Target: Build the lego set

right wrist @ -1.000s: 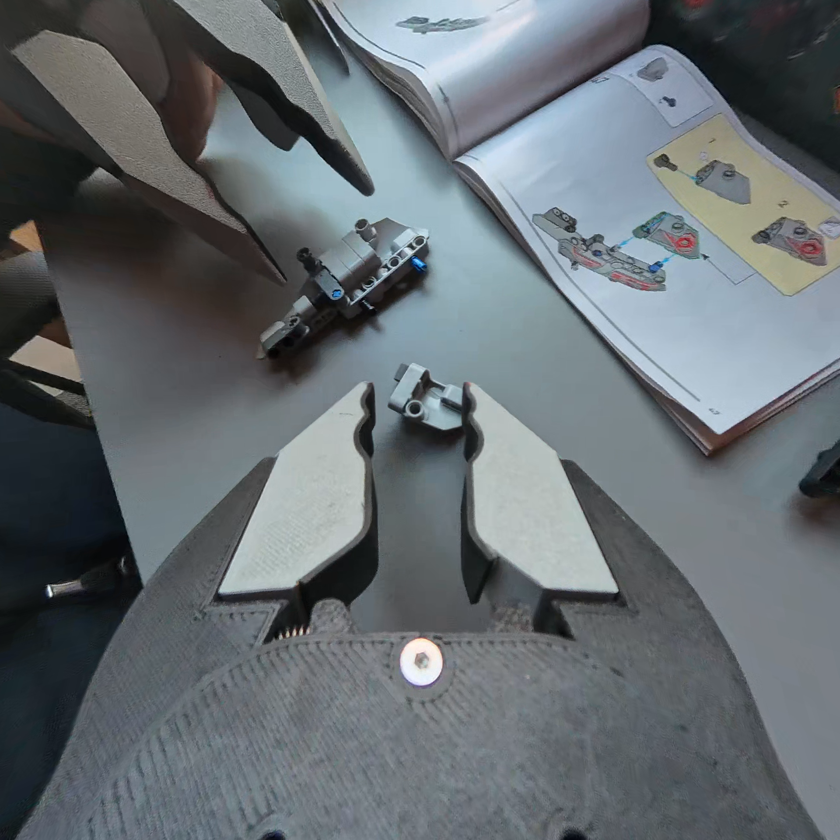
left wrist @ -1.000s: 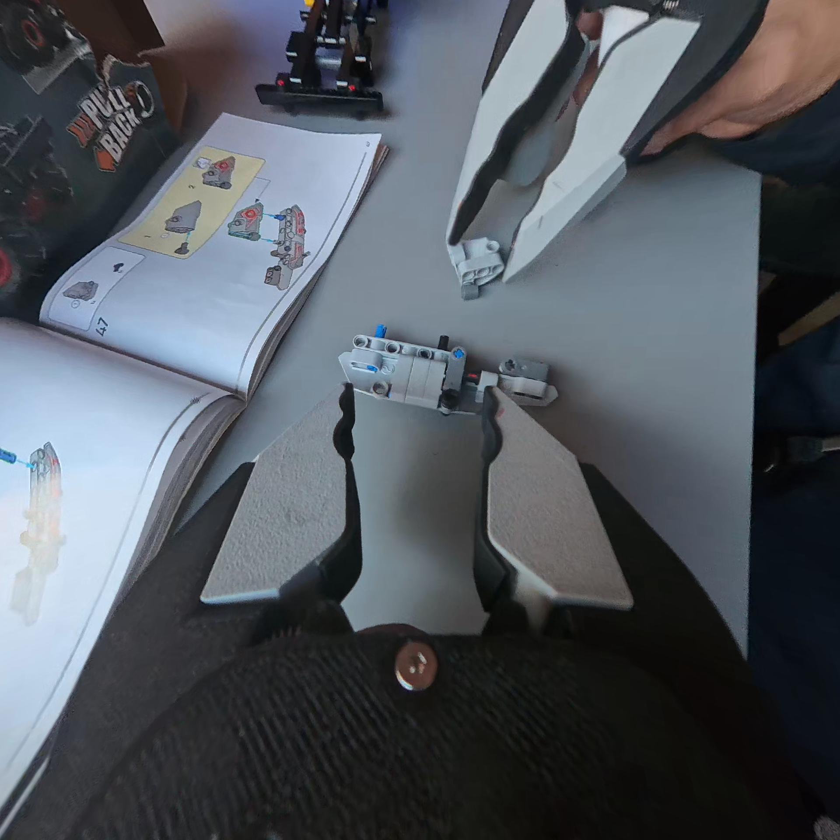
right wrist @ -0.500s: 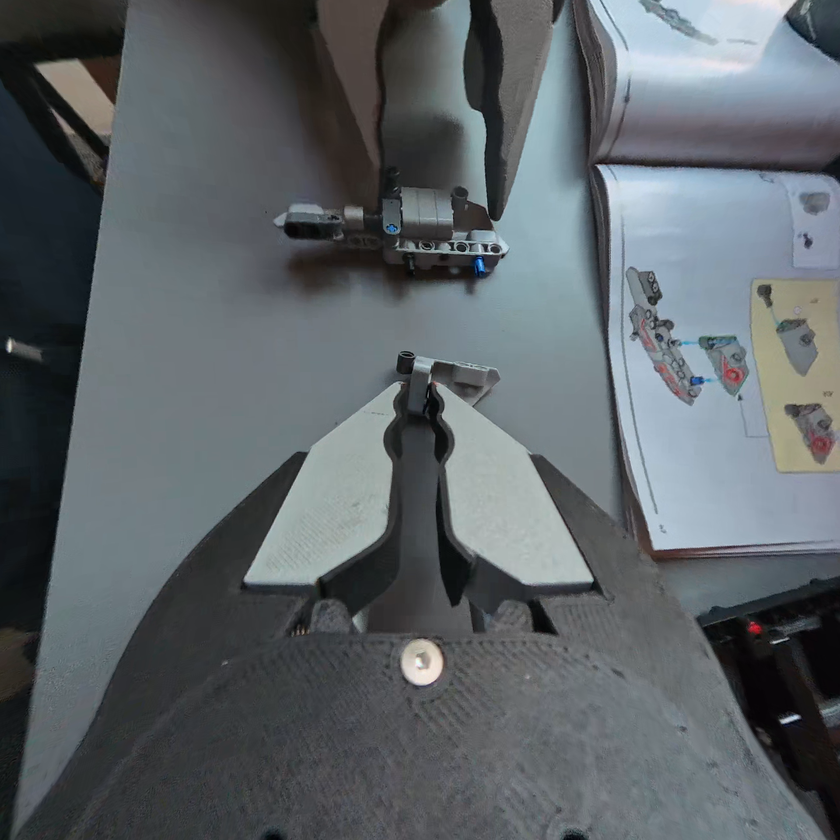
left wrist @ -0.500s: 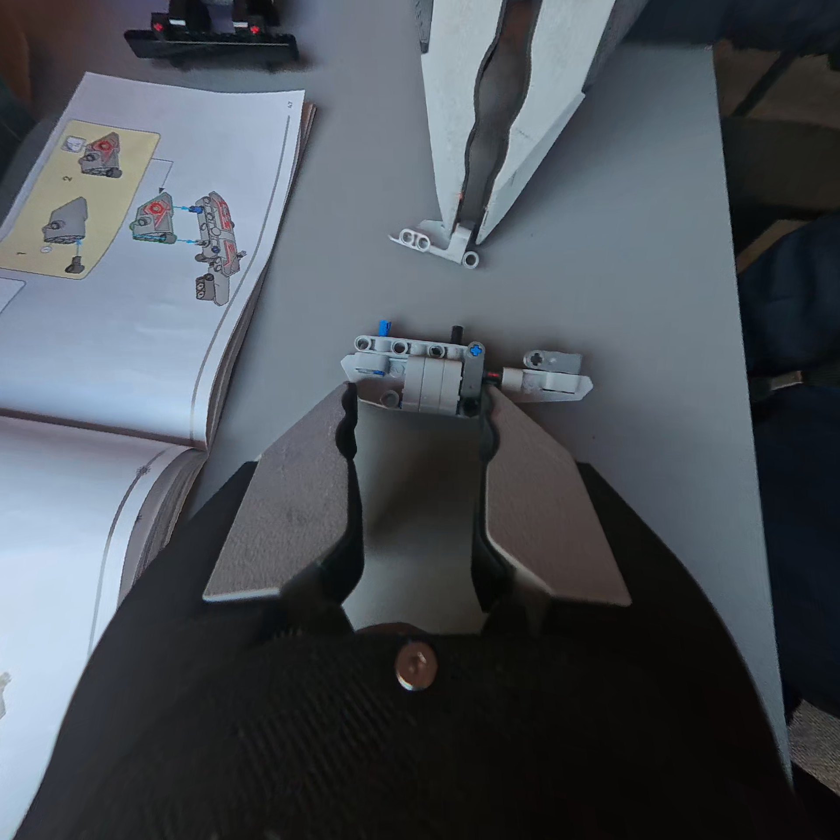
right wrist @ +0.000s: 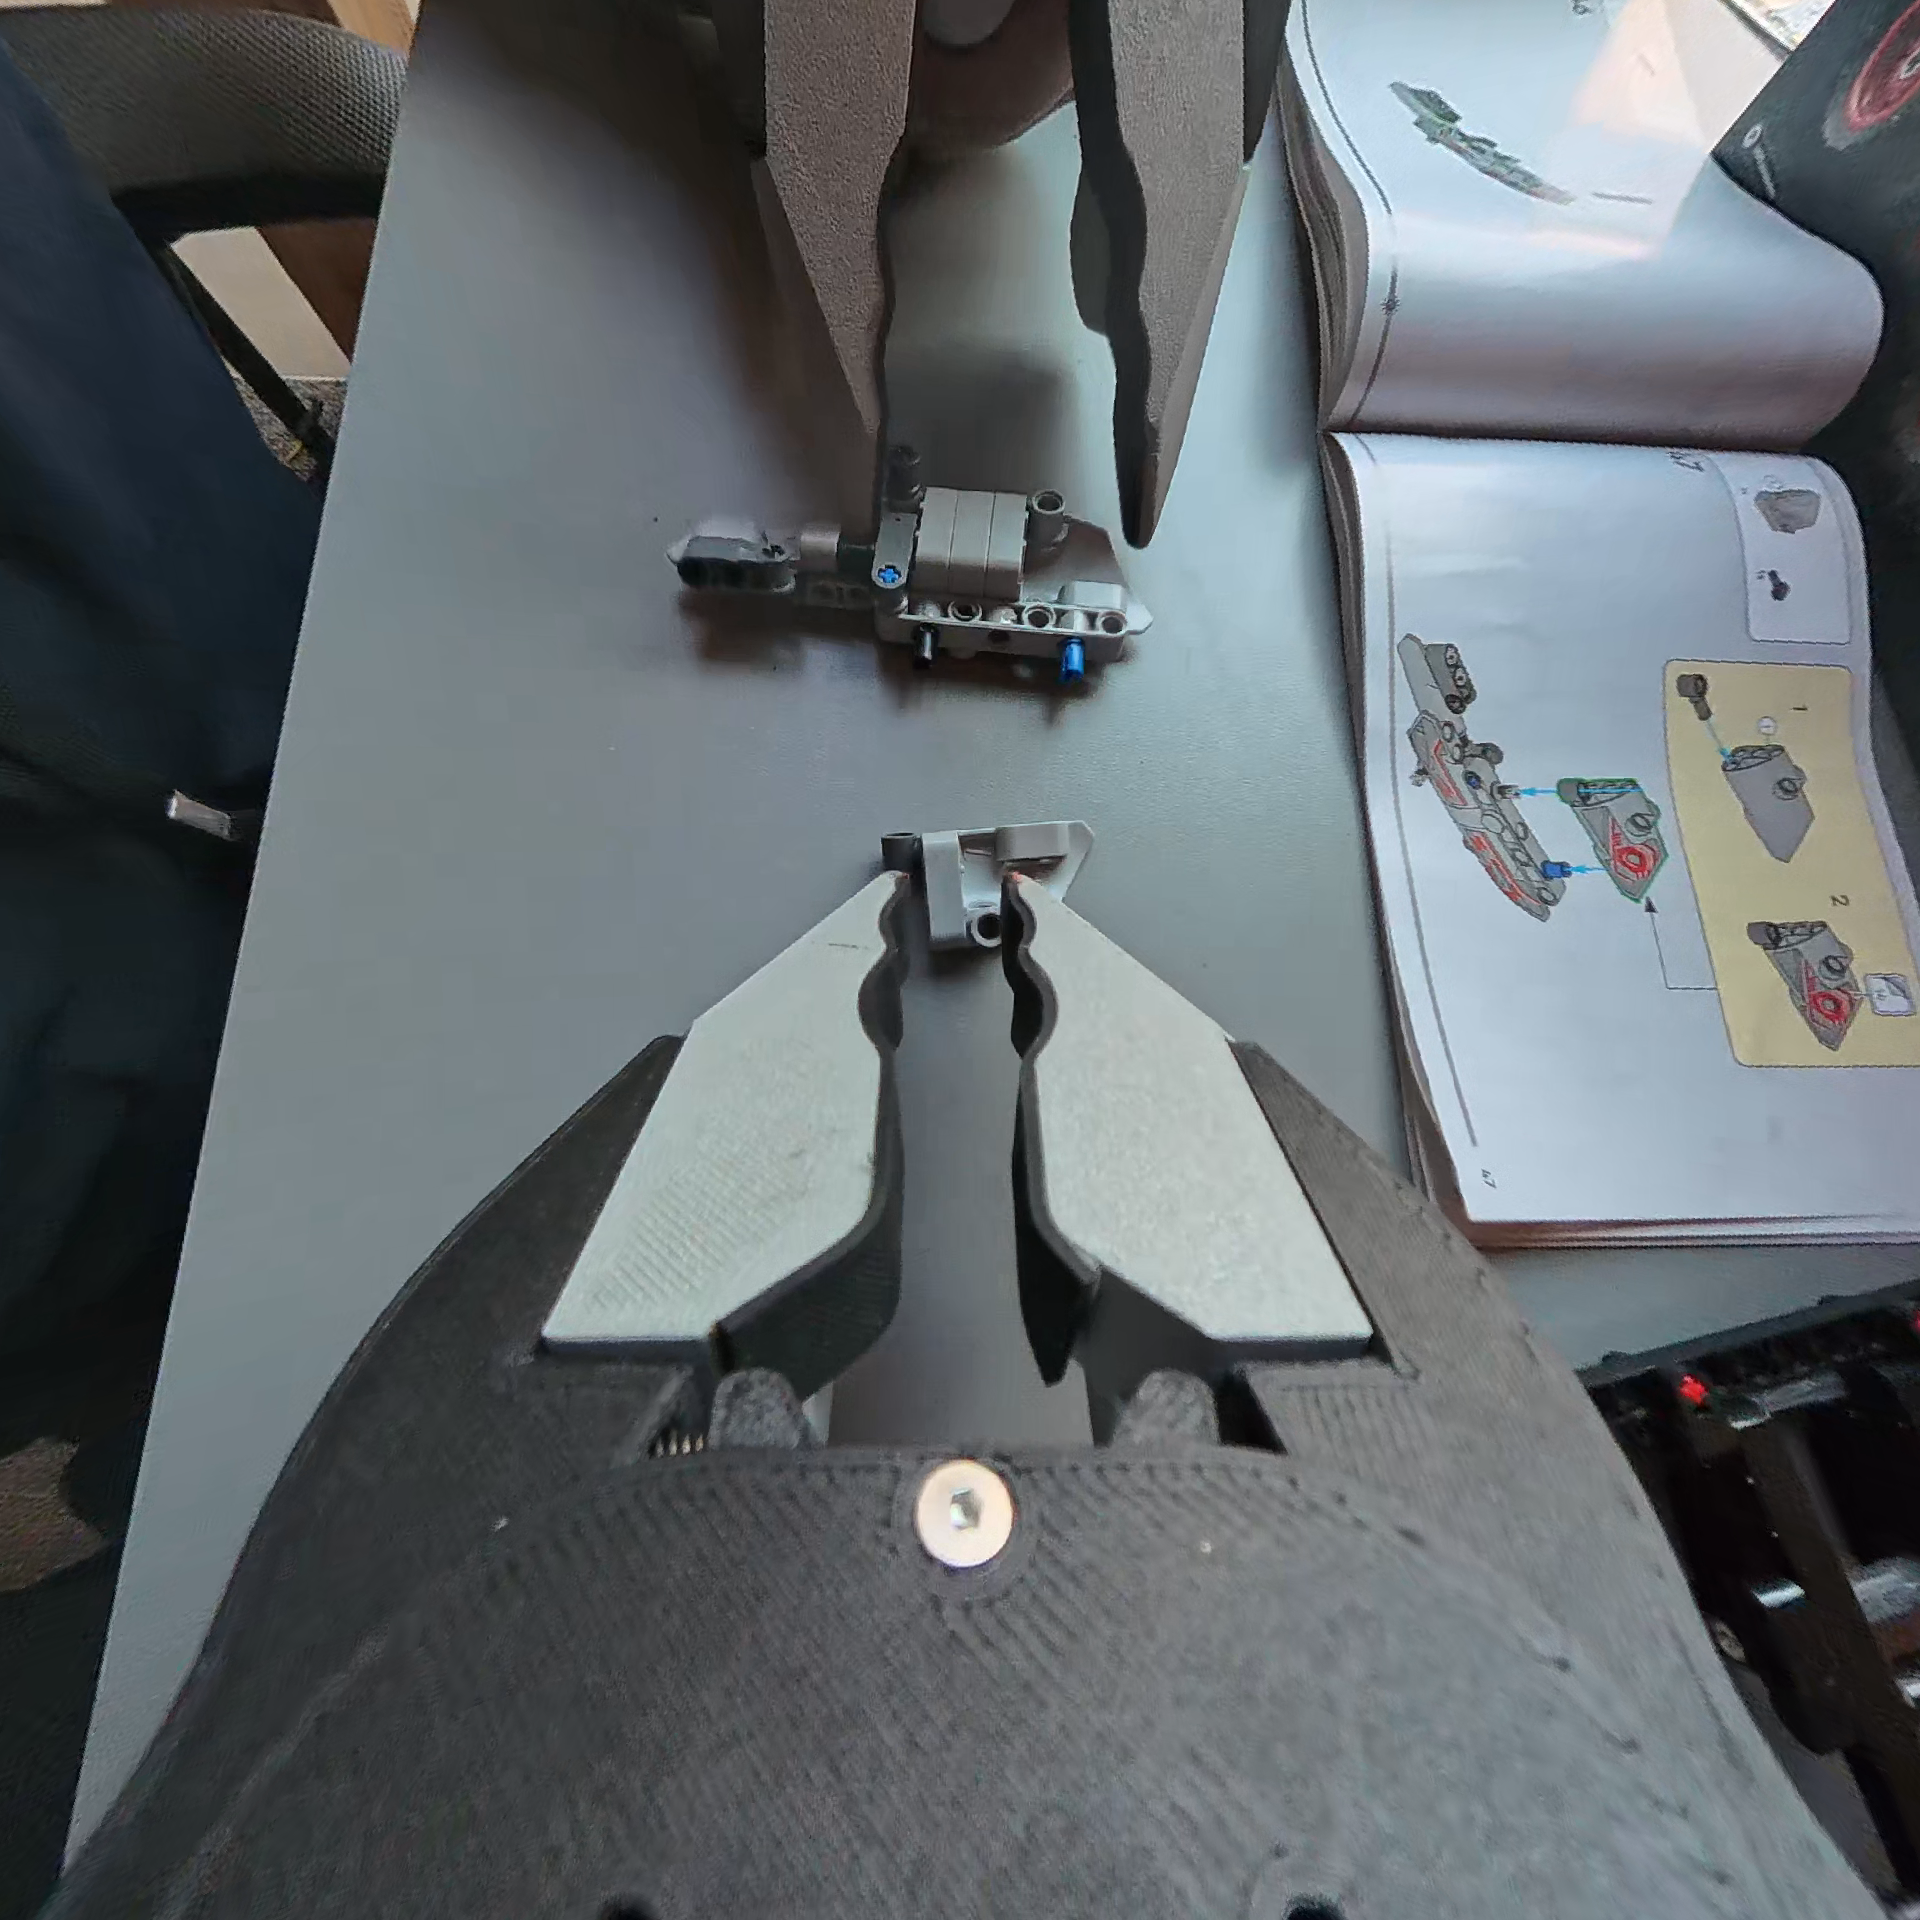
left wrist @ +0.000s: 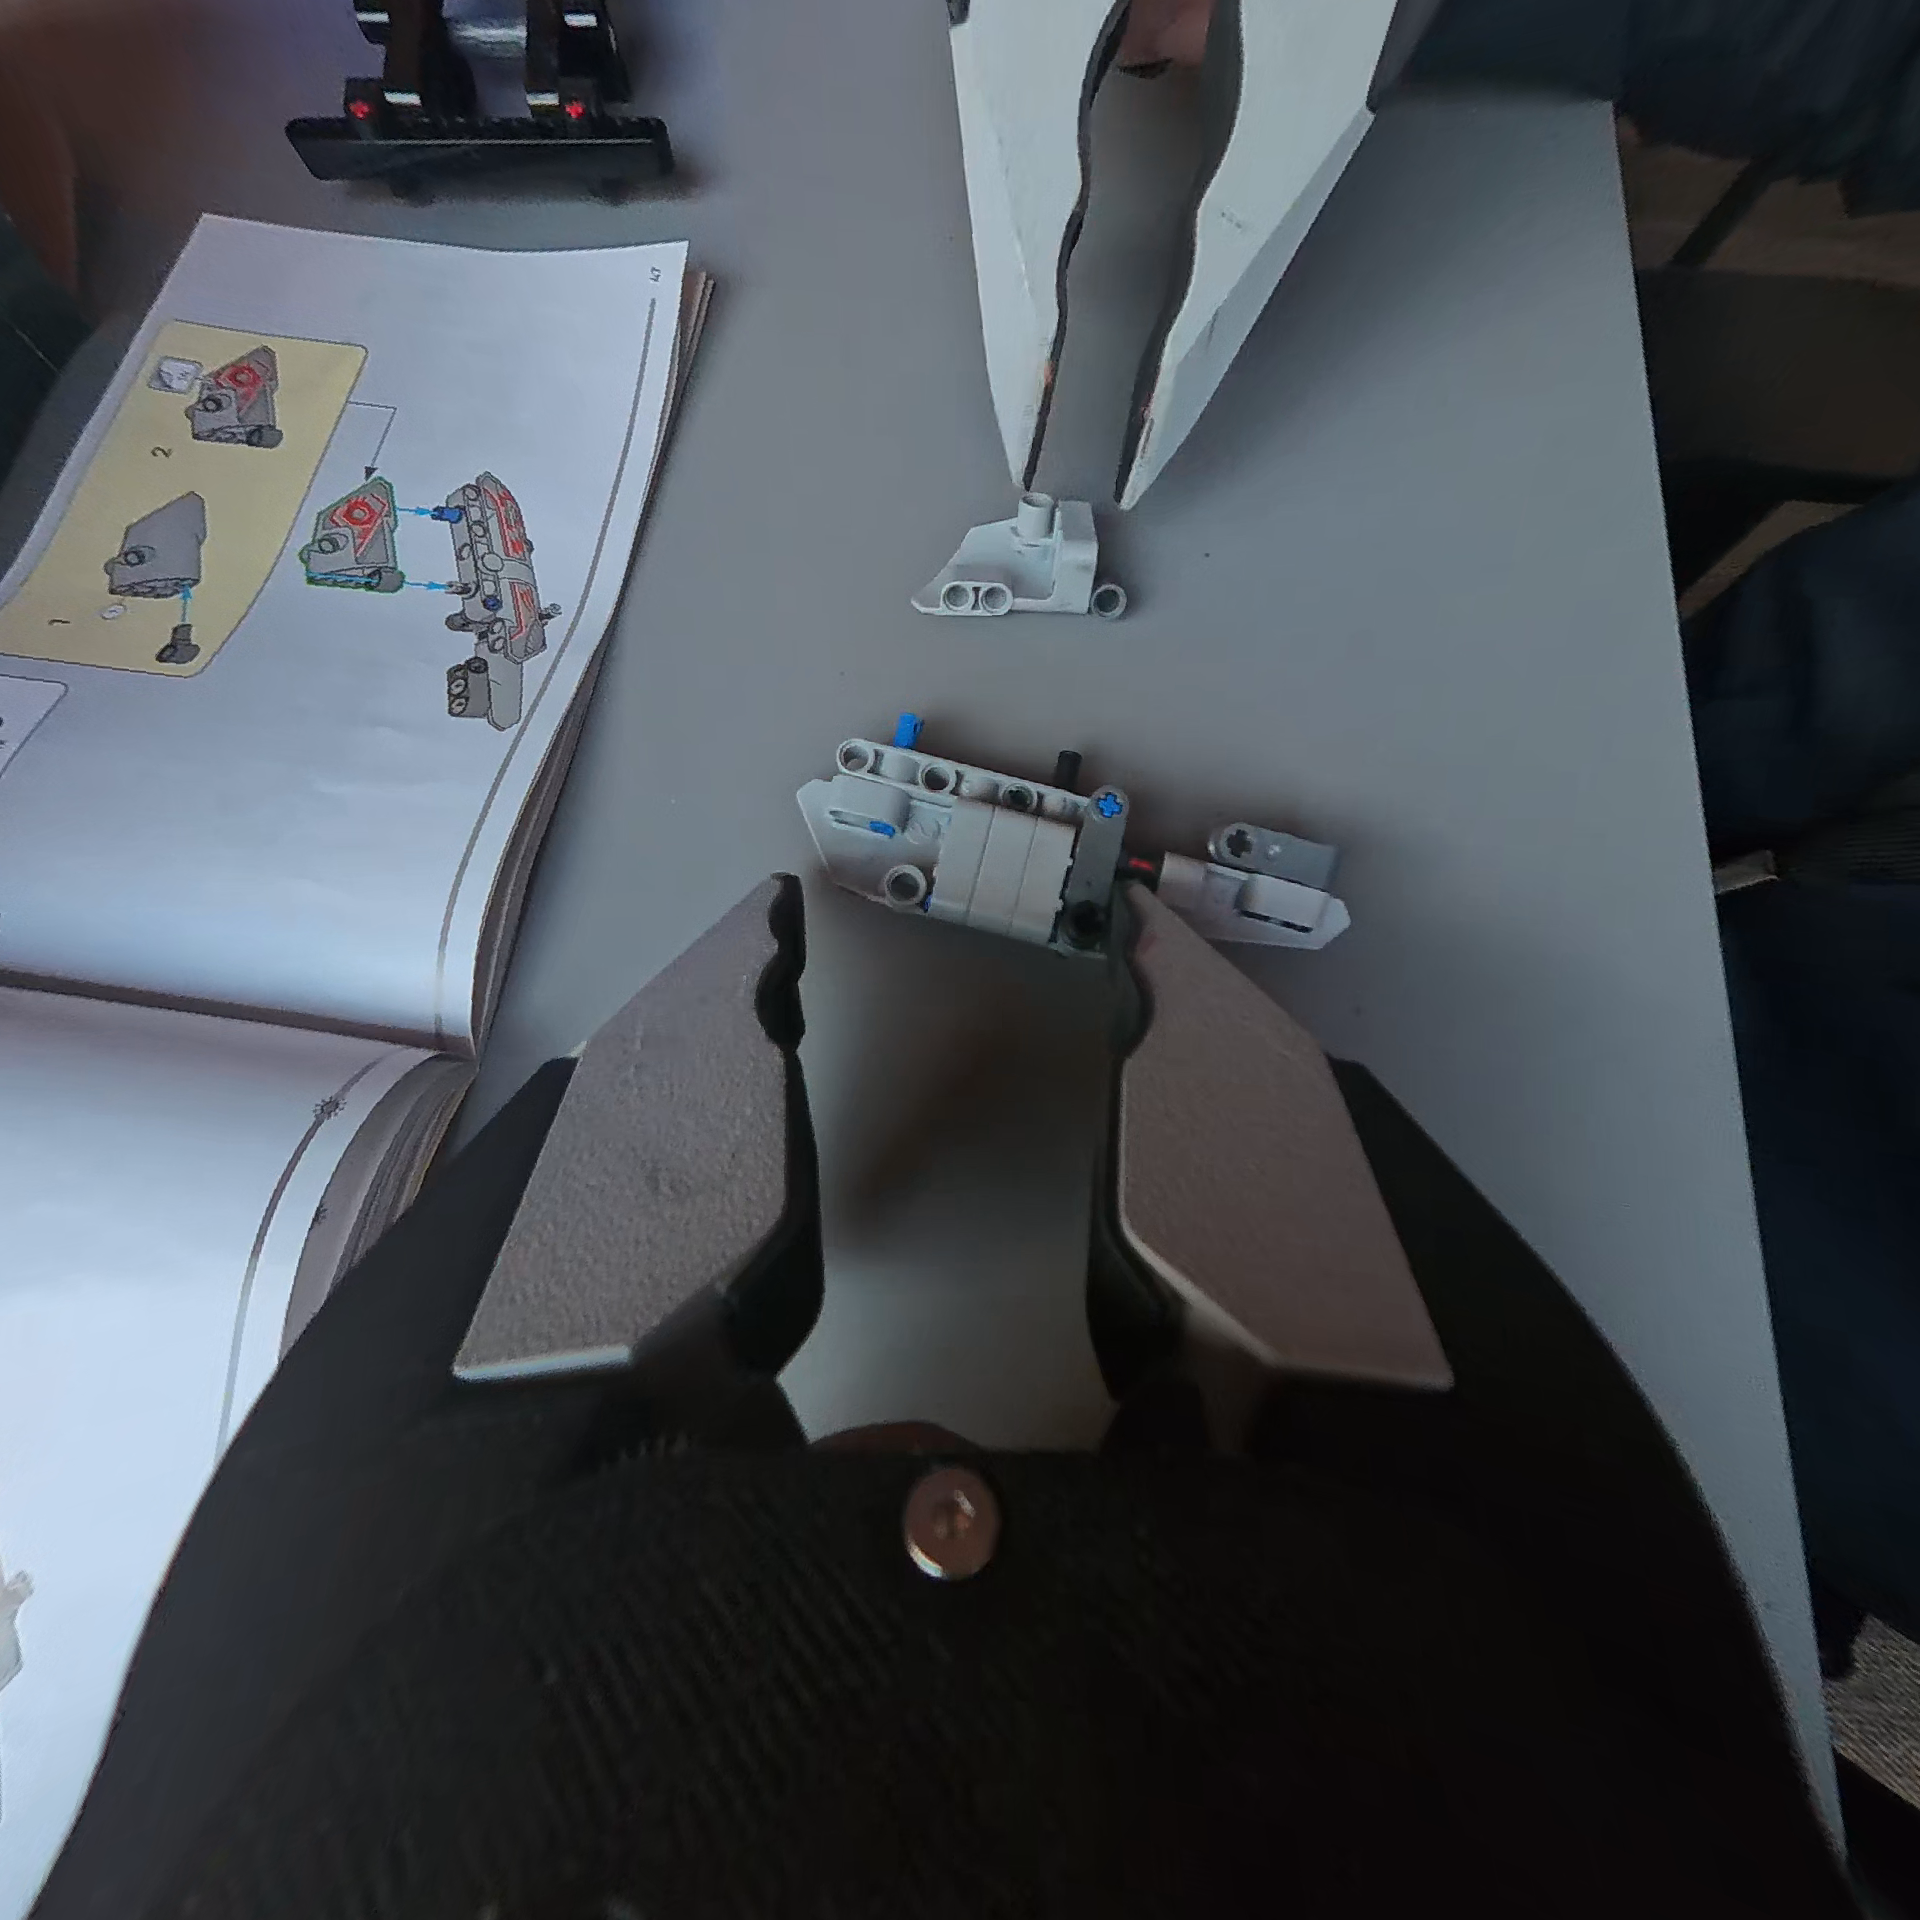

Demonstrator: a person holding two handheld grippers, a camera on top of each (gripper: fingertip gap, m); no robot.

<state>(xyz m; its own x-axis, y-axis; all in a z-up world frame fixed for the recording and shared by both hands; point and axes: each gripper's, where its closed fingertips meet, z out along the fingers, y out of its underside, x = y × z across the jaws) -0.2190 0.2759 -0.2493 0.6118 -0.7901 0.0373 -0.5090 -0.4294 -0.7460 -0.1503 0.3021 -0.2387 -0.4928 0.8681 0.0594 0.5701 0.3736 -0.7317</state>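
Note:
A grey Lego assembly (left wrist: pixel 992 852) with blue and black pins lies on the grey table; it also shows in the right wrist view (right wrist: pixel 966 582). My left gripper (left wrist: pixel 951 909) is open, its tips just at the assembly's near side, and the right fingertip (left wrist: pixel 1132 935) touches its dark end. A small light-grey panel piece (left wrist: pixel 1023 566) lies on the table farther back. My right gripper (right wrist: pixel 958 883) is slightly open with this piece (right wrist: pixel 961 899) between its tips; in the left wrist view the right gripper (left wrist: pixel 1075 488) stands just over it.
An open instruction booklet (left wrist: pixel 364 675) lies left of the assembly and shows at the right in the right wrist view (right wrist: pixel 1610 831). A black Lego chassis (left wrist: pixel 478 135) stands at the far left of the table. The table edge (left wrist: pixel 1673 831) runs close by on the right.
My right gripper, shut on the small panel piece half a second ago, has parted its jaws, and the piece now lies flat on the table. My left gripper has stayed open at the assembly.

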